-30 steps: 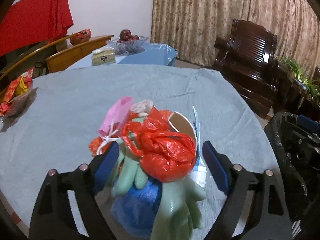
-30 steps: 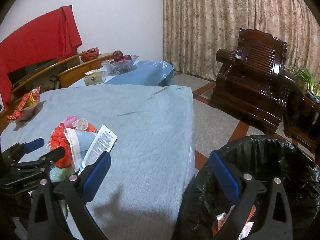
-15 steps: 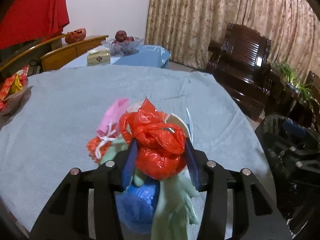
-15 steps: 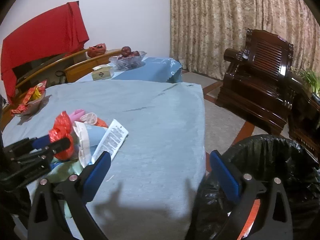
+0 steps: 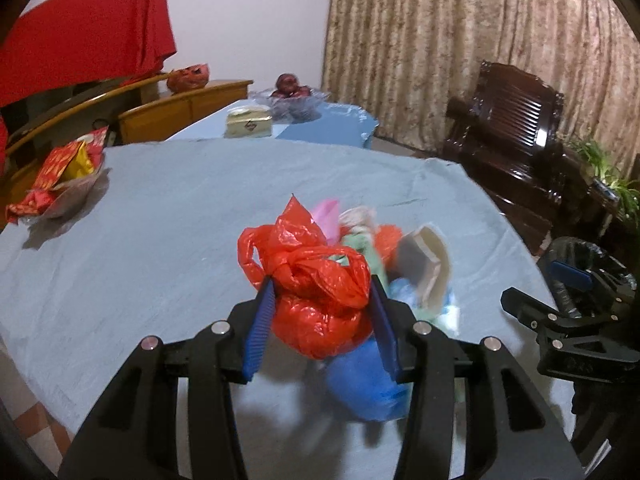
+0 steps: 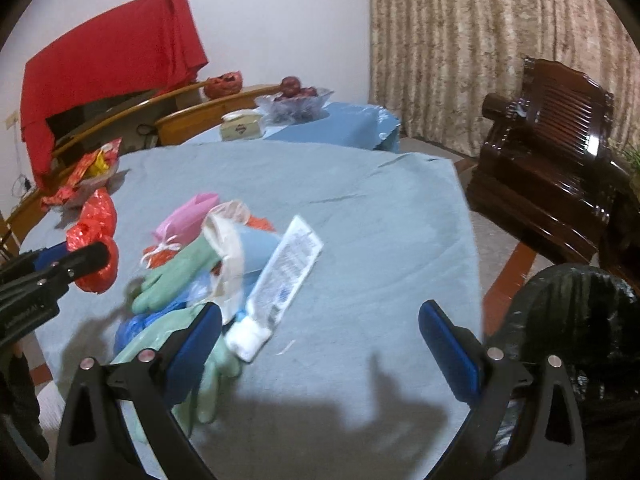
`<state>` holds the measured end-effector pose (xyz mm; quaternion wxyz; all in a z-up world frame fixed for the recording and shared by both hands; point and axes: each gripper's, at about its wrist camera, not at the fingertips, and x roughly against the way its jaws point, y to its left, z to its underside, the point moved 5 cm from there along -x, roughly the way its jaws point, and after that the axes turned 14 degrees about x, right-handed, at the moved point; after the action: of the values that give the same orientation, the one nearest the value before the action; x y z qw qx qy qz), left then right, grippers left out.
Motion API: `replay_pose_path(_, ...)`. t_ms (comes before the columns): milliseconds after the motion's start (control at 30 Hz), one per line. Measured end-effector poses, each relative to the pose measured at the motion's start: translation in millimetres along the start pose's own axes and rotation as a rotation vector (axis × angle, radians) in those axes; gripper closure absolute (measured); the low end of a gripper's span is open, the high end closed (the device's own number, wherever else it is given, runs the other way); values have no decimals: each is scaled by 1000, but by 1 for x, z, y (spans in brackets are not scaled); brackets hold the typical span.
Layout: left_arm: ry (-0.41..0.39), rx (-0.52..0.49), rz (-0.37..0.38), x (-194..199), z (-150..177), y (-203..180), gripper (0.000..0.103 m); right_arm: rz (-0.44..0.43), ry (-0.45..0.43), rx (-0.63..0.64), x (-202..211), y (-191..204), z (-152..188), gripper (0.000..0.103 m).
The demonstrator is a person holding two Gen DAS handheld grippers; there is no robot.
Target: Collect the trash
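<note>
Jaws of the left gripper (image 5: pixel 322 312) pinch the red bag (image 5: pixel 320 292) — right gripper (image 6: pixel 320 344) spread, trash behind blurred.

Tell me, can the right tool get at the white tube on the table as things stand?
Probably yes. The right tool is open and empty, and the white tube lies just ahead of it on top of the blue tablecloth, uncovered. Only the green glove crowds its left side.

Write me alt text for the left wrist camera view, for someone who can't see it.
The left gripper has its jaws clamped on a knotted red plastic bag, held above a blue-grey tablecloth. Behind it lies a blurred pile of trash. At right are the right gripper and a black-lined bin.
</note>
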<state>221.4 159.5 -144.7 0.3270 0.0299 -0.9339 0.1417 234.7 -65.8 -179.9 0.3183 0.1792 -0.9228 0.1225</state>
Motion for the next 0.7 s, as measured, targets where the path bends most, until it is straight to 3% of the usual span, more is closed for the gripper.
replay_pose_path(333,15,10,-9,-9,8,17,59,-4,71,37,-33,17,8,6)
replay_pose_path(700,22,2,-1,-11,12,15,59,66,138,22,-42,-6,24,6)
